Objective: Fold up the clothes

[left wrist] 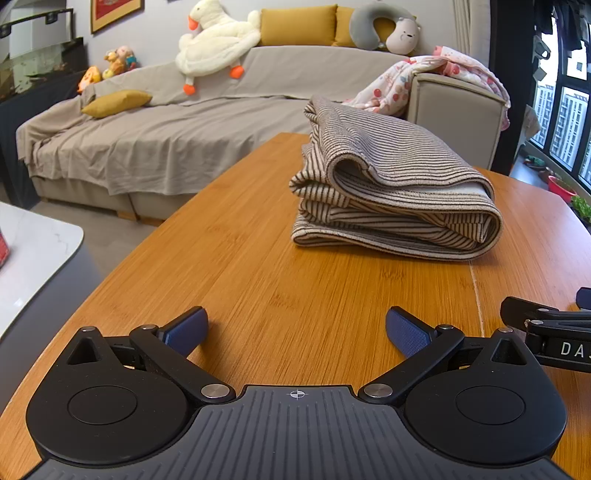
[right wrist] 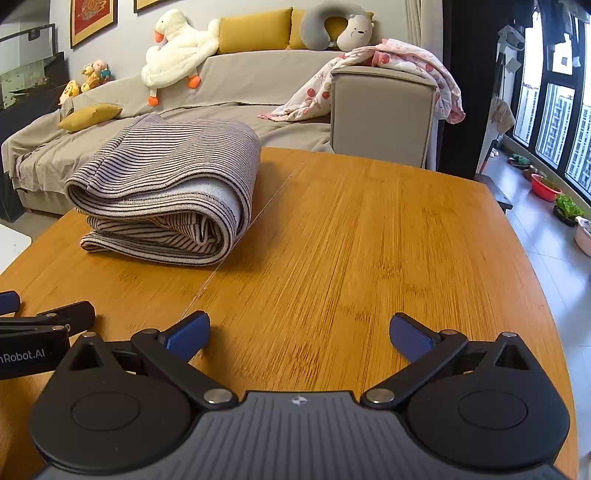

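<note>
The striped garment (left wrist: 395,188) lies folded into a thick bundle on my wooden tabletop (left wrist: 258,280), toward its far side, with the rounded fold facing the window side and loose layered edges showing at the near end. It sits just left of the seam (right wrist: 236,251) that runs across the tabletop, its lower edge about touching that line. Neither pair of tongs touches it. My left tongs (left wrist: 295,332) hover low over the near part of the tabletop, spread wide and holding nothing, blue pads (left wrist: 188,328) well apart. My right tongs (right wrist: 299,334) are just beside them, likewise released and empty over bare wood. From each wrist view I can see the edge of the other tool at the frame's side. Beyond the tabletop stands a grey-covered sofa (left wrist: 166,136) with a plush goose (left wrist: 218,40), yellow cushions (left wrist: 297,25) and a floral blanket (right wrist: 388,77) draped over its arm
</note>
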`<state>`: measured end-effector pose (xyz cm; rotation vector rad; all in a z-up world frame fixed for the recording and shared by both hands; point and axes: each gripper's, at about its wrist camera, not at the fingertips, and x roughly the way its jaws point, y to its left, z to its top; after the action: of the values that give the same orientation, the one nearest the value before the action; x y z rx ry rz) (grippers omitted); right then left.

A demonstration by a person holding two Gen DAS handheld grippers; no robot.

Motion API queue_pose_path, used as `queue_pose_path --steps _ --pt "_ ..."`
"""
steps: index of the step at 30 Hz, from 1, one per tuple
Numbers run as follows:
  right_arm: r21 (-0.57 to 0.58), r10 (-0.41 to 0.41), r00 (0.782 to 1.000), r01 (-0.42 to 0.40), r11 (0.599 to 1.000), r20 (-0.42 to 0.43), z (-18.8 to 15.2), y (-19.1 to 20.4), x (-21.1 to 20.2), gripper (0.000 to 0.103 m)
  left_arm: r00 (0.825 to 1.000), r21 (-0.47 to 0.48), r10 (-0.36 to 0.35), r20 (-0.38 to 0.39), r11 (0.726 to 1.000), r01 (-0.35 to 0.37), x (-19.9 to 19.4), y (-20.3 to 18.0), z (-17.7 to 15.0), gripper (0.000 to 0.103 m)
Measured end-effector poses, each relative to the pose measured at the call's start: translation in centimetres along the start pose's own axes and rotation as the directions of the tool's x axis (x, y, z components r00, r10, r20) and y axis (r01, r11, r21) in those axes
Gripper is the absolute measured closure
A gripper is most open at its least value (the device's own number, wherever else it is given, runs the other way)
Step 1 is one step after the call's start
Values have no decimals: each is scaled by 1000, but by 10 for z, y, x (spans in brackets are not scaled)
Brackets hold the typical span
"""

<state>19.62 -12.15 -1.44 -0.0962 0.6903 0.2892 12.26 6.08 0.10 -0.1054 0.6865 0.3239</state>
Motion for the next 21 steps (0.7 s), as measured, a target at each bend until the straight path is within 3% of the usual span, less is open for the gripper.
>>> queue_pose_path --steps 21 --pt "0 0 1000 0 1000 0 1 -1 0 0 1000 -1 0 -1 1000 0 -1 0 0 0"
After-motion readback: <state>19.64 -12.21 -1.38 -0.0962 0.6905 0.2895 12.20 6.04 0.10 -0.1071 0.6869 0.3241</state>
